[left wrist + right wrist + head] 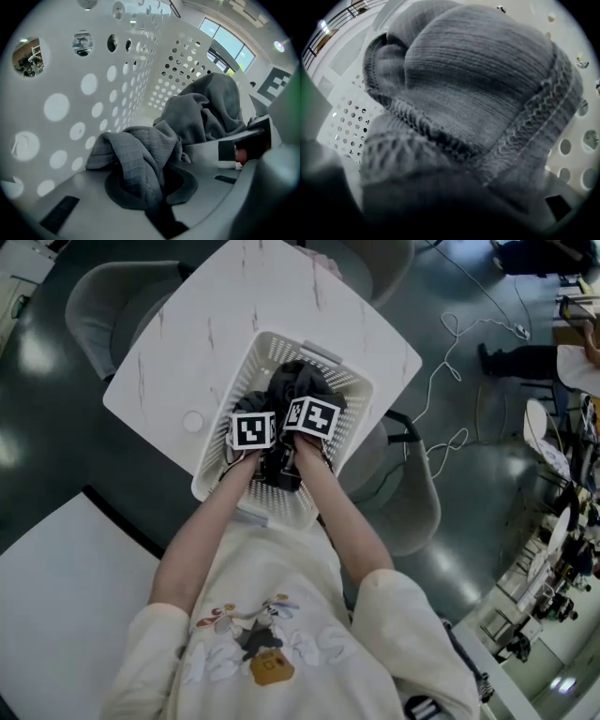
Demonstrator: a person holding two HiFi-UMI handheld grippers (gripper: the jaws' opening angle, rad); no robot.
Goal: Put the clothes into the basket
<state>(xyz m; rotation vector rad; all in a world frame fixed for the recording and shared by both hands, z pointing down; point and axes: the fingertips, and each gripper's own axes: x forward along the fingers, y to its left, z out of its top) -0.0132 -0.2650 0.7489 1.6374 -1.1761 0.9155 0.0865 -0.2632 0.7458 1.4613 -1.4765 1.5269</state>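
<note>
A white perforated basket (246,363) stands on the white table (178,343), with dark grey clothes (298,381) piled in it. Both grippers are down inside the basket, side by side. My left gripper (253,431) is shut on a fold of thin grey cloth (136,154), pinched between its jaws (154,206) close to the basket wall (70,103). My right gripper (312,416) is buried in a bulky grey knit garment (478,93) that fills its view. That garment hides its jaws, which stand wide around the bunch.
Grey chairs stand at the table's far left (98,310) and near right (417,507). A second white table (66,606) is at the lower left. Cables (448,362) trail over the dark floor on the right, and equipment is stacked at the far right.
</note>
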